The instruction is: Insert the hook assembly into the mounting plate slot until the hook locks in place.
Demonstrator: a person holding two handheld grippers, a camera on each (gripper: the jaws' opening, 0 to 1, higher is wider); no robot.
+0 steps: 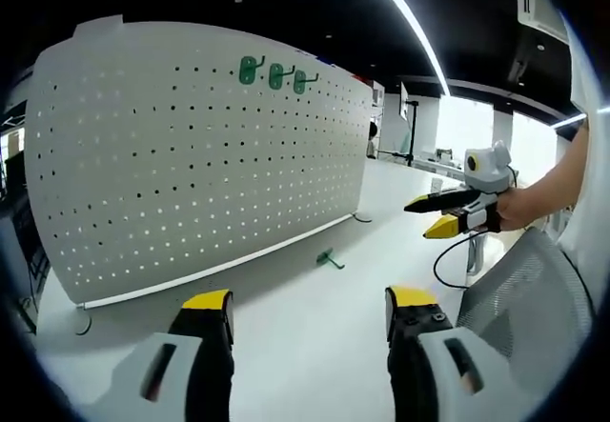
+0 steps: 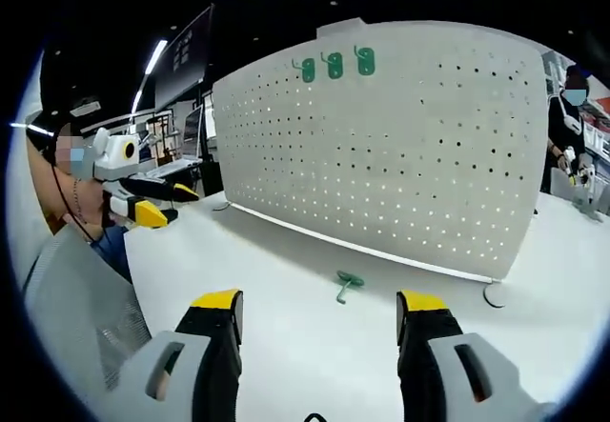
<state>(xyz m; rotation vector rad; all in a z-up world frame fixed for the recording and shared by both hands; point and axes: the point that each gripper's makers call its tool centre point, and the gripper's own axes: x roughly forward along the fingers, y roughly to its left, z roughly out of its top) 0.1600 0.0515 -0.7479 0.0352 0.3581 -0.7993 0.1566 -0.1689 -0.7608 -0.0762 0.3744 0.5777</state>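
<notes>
A white perforated mounting plate (image 1: 191,155) (image 2: 400,146) stands upright on the white table. Three green hooks (image 1: 276,74) (image 2: 334,65) hang in a row near its top edge. One loose green hook (image 1: 329,259) (image 2: 346,285) lies flat on the table in front of the plate. My left gripper (image 1: 310,312) is open and holds nothing, well short of the loose hook. My right gripper (image 2: 319,317) is open too, just behind the loose hook. Each gripper appears in the other view, held in a hand: the right gripper (image 1: 443,214), the left gripper (image 2: 167,203).
A grey mesh chair back (image 1: 529,298) (image 2: 76,308) sits at the near edge of the table. A person (image 2: 569,127) stands far right behind the plate. A cable end (image 2: 494,295) lies by the plate's foot. Desks and monitors fill the background.
</notes>
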